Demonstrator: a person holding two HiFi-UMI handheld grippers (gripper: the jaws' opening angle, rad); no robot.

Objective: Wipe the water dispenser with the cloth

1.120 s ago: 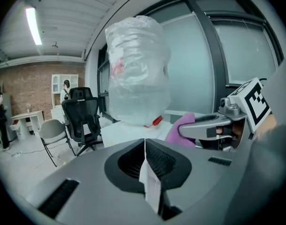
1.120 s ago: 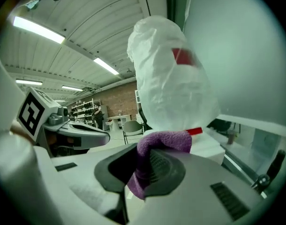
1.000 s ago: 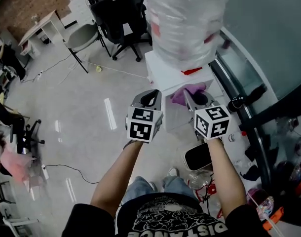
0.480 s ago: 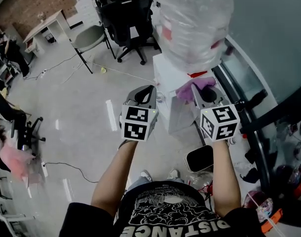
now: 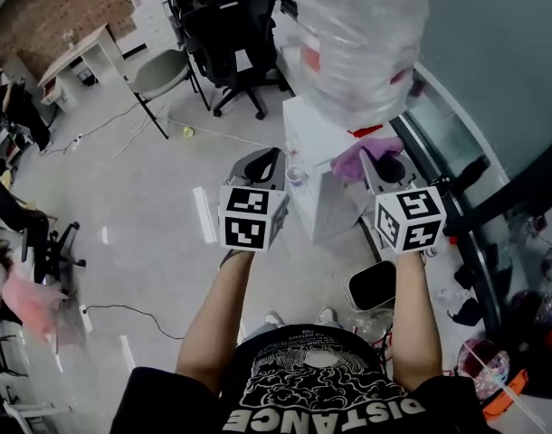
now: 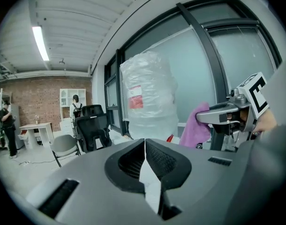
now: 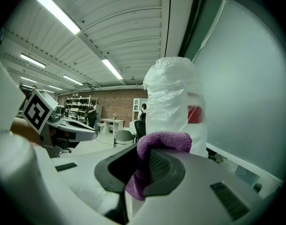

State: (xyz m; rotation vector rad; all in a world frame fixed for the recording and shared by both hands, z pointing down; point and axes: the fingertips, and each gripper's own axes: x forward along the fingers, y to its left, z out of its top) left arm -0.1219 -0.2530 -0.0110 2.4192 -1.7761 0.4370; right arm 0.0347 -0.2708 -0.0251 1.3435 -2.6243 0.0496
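Your cloth [image 7: 164,139] is purple. The water dispenser [image 5: 312,138] is white, its bottle [image 5: 357,34] clear with 1 red label [image 5: 309,59]. Your left gripper [image 6: 144,146] and right gripper [image 7: 147,165] are grey, with black-and-white square markings.

Pale, shiny floor [image 5: 140,233], crossed by thin cables [image 5: 122,308]; at the far end a red brick wall [image 6: 40,97], with a white table [image 5: 81,48] and white shelves [image 6: 68,97] before it; nearer, two black office chairs [image 5: 231,25] and one grey chair [image 5: 158,69]; along one side, tall frosted windows [image 6: 194,69] in dark frames; overhead, a white ribbed ceiling [image 7: 129,27] with long tube lights [image 6: 40,42], all lit.
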